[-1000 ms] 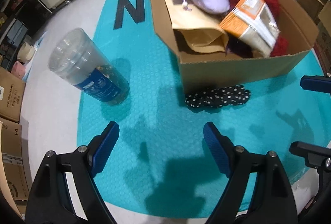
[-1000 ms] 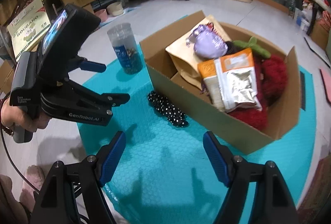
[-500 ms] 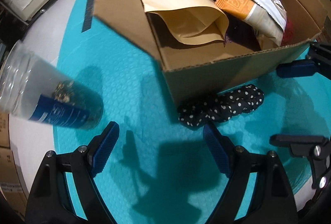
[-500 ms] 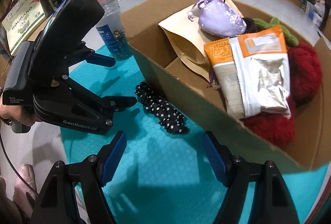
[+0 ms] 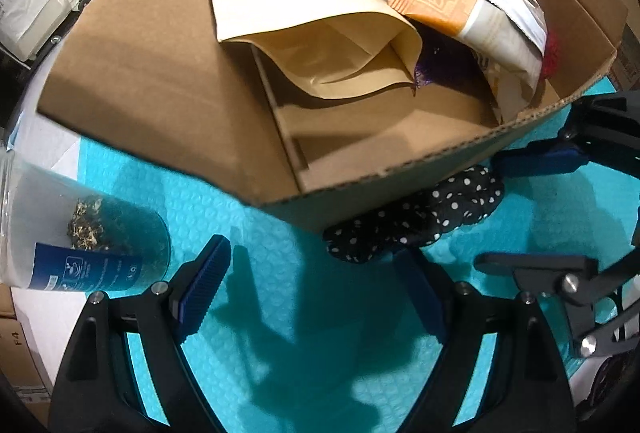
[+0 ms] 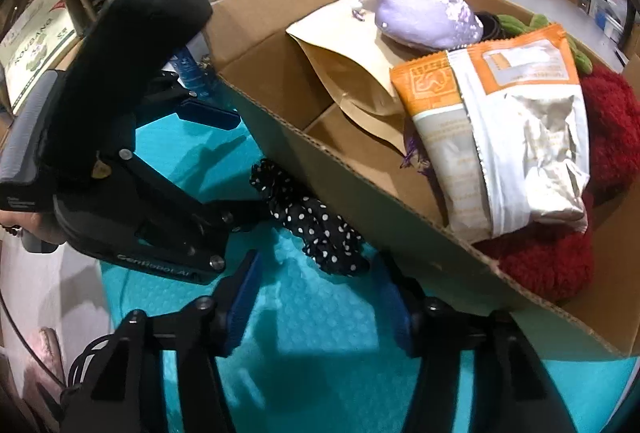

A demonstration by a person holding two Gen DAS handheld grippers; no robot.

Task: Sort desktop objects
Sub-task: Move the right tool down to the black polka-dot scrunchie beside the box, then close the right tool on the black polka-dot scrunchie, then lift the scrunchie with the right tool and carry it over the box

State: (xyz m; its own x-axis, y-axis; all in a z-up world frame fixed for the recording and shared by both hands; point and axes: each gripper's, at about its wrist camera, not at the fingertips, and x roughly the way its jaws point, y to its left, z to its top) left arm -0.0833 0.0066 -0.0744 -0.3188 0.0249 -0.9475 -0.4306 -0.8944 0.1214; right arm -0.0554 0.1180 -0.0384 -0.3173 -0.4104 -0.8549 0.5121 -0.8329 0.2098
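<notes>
Two grippers: left gripper [image 5: 316,285] spread wide, gripping nothing; right gripper [image 6: 320,297] just narrowing, pads short of the fabric.
Polka-dot cloth [image 6: 316,225]: black, white-spotted, crumpled, on teal mat [image 6: 320,353] touching box.
Cardboard box [image 6: 384,229]: behind, holding pouches.

I see a black polka-dot scrunchie [image 5: 416,221] lying crumpled on the teal mat, touching the near wall of the open, part-filled cardboard box [image 5: 168,81].
</notes>
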